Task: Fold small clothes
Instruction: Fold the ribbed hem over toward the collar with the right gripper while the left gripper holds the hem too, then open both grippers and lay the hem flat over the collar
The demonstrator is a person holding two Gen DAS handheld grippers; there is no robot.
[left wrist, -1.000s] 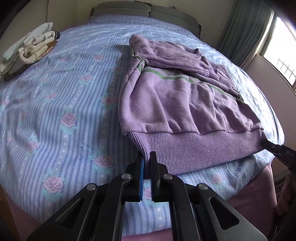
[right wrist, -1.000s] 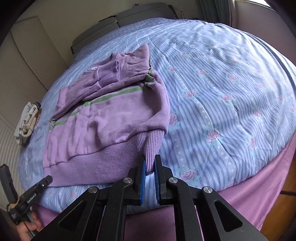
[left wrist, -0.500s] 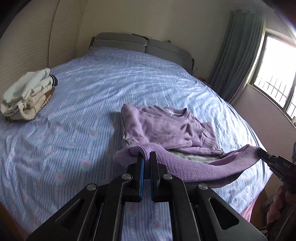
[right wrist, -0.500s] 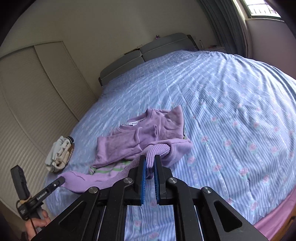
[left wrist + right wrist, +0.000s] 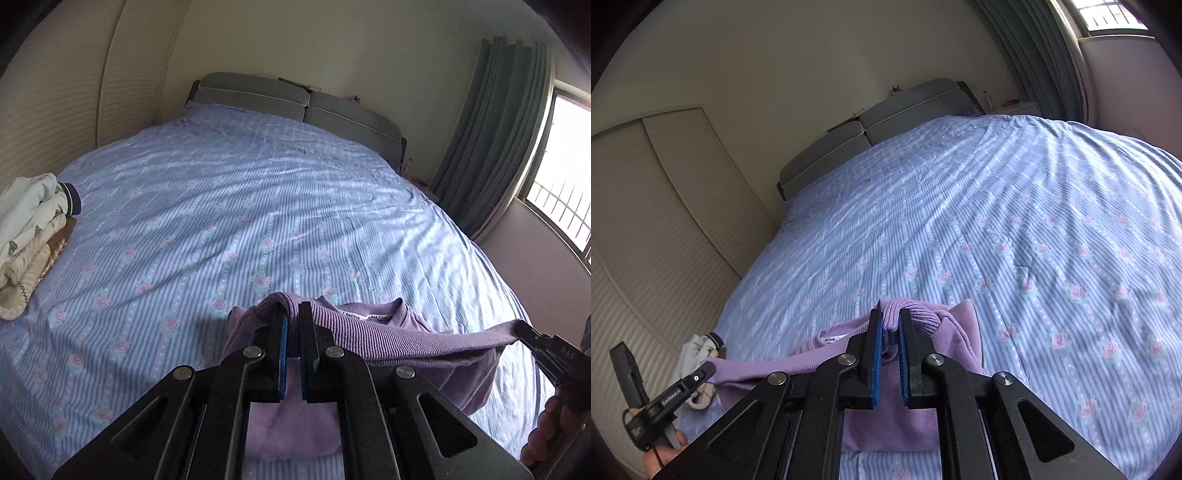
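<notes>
A purple sweatshirt [image 5: 373, 332] lies on the blue floral bed, its ribbed hem lifted and stretched between both grippers over the body and neckline. My left gripper [image 5: 293, 314] is shut on the hem's left corner. My right gripper [image 5: 890, 319] is shut on the hem's other corner; it also shows at the right edge of the left wrist view as the right gripper [image 5: 524, 332], pinching the hem's far end. In the right wrist view the sweatshirt [image 5: 956, 328] bunches under the fingers, and the left gripper [image 5: 707, 369] holds the far end at lower left.
A pile of folded pale clothes [image 5: 29, 236] sits on the bed's left side, seen too as the pile [image 5: 700, 347]. The grey headboard [image 5: 295, 103] stands at the far end. A window and green curtain [image 5: 498, 155] fill the right wall. A louvered closet [image 5: 665, 206] lines the left.
Both grippers have risen and carried the hem away from the bed's near edge toward the neckline, folding the lower half over the upper half. Both stayed shut on the hem.
</notes>
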